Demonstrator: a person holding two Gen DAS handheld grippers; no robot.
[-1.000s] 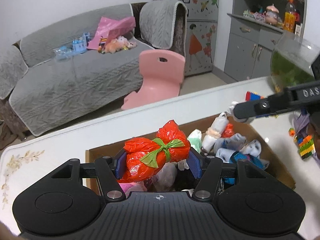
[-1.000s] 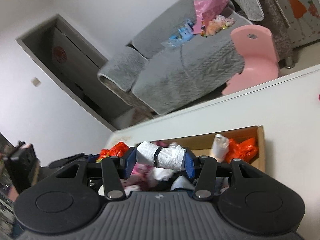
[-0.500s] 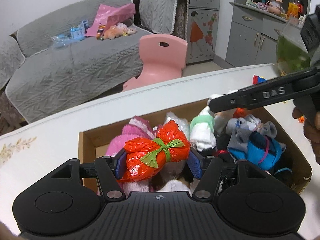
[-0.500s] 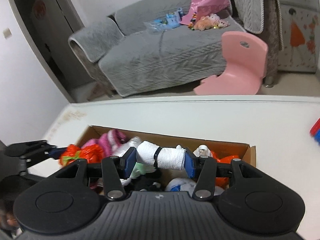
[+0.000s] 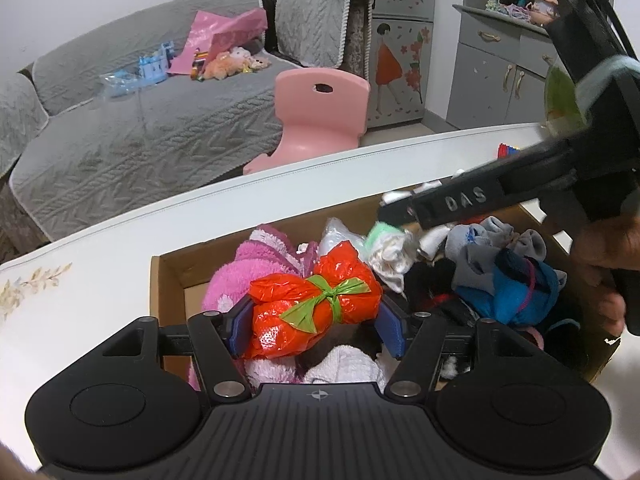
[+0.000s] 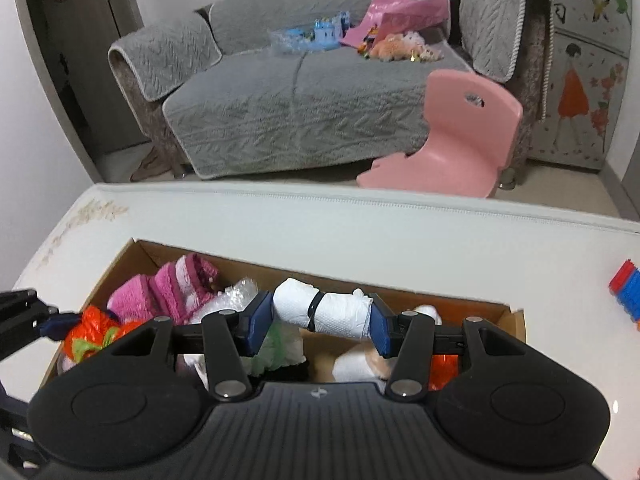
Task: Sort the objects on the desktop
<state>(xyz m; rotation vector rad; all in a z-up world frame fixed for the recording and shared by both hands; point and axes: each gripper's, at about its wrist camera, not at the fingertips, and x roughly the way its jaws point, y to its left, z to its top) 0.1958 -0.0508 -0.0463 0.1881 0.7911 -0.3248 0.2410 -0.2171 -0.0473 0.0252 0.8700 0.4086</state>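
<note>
My left gripper (image 5: 316, 326) is shut on an orange plastic bundle (image 5: 312, 312) tied with a green strip. It hangs over the left part of a cardboard box (image 5: 166, 280) full of socks and cloths. My right gripper (image 6: 318, 320) is shut on a white paper roll (image 6: 324, 314) bound by a black band, held above the same box (image 6: 514, 318). In the left wrist view the right gripper's black finger (image 5: 460, 204) reaches in from the right over the box. The orange bundle (image 6: 92, 334) also shows at the left of the right wrist view.
The box sits on a white table (image 6: 360, 232). In the box lie a pink fluffy cloth (image 5: 260, 256), grey and blue socks (image 5: 508, 276) and a bubble-wrap piece (image 6: 236, 294). Toy bricks (image 6: 626, 294) lie on the table to the right. A pink chair (image 6: 460, 136) and grey sofa stand beyond.
The right gripper swung round and came over the box with the white roll, levelling out. The left gripper sank a little toward the box with the orange bundle.
</note>
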